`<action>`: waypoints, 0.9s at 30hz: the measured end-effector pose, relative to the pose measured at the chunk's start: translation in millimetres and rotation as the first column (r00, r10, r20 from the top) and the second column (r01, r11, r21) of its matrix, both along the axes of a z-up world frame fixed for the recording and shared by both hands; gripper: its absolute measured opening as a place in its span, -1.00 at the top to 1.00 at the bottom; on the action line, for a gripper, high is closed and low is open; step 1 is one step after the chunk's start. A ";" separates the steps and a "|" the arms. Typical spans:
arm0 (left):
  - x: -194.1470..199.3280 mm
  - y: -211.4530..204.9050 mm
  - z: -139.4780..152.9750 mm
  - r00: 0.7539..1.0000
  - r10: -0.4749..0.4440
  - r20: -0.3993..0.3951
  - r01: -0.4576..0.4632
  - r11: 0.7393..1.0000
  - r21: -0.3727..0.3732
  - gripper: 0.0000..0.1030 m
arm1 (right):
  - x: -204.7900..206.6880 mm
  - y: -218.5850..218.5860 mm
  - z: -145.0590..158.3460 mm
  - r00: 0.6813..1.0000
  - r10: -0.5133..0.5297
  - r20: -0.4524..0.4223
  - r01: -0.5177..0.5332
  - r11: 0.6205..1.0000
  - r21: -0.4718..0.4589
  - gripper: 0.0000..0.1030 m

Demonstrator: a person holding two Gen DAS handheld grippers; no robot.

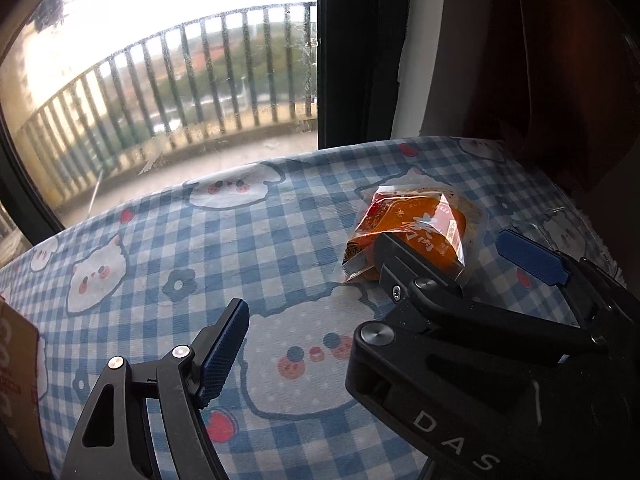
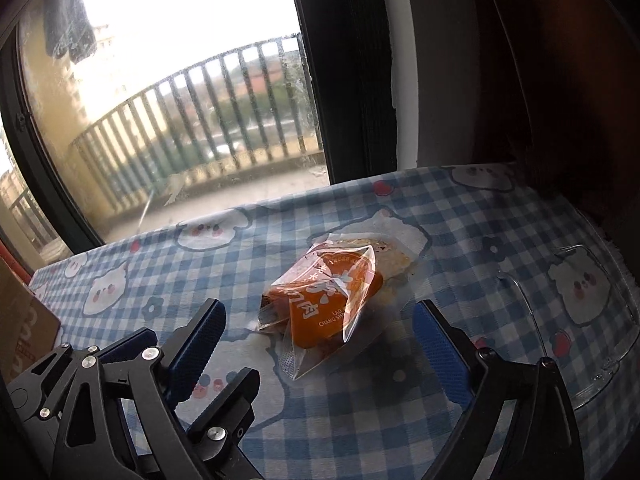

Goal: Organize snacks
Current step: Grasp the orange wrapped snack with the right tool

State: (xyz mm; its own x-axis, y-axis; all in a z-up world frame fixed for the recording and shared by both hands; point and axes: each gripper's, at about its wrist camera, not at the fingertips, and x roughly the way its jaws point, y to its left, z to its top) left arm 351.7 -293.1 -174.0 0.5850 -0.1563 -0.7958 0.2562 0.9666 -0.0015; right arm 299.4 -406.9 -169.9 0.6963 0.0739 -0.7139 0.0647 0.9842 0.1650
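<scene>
An orange snack packet [image 1: 416,220] [image 2: 332,296] in clear wrap lies on the blue checked tablecloth [image 2: 360,420], on top of a paler wrapper. My right gripper [image 2: 320,308] [image 1: 444,240] straddles the packet with a blue pad on either side. Its jaws are open and a gap shows at each pad. My left gripper [image 1: 304,320] hangs open just left of the right one, with only cloth between its fingers. One of its fingers [image 2: 236,396] crosses in front of the right gripper's left finger.
A clear plastic container [image 2: 580,320] [image 1: 560,216] stands at the table's right end. A cardboard box [image 1: 16,380] [image 2: 24,320] sits at the left edge. A large window [image 2: 180,100] is close behind the table, and dark wooden furniture [image 2: 560,80] rises at the right.
</scene>
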 end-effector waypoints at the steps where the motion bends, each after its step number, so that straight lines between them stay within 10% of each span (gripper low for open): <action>1: 2.6 0.4 -3.2 1.000 0.001 -0.011 -0.001 1.000 -0.001 -0.53 | 2.2 -0.5 -3.9 1.000 0.002 -0.010 -0.002 1.000 0.007 -0.78; 11: 12.0 8.5 -16.8 0.998 0.008 -0.058 -0.009 1.000 -0.026 -0.53 | 15.8 -1.2 -21.6 0.998 0.015 -0.056 -0.014 1.000 0.013 0.23; 27: -84.9 37.8 15.1 1.000 0.004 -0.003 -0.004 0.996 -0.093 -0.53 | -76.6 26.7 18.4 0.995 0.085 0.049 -0.089 0.992 0.086 0.30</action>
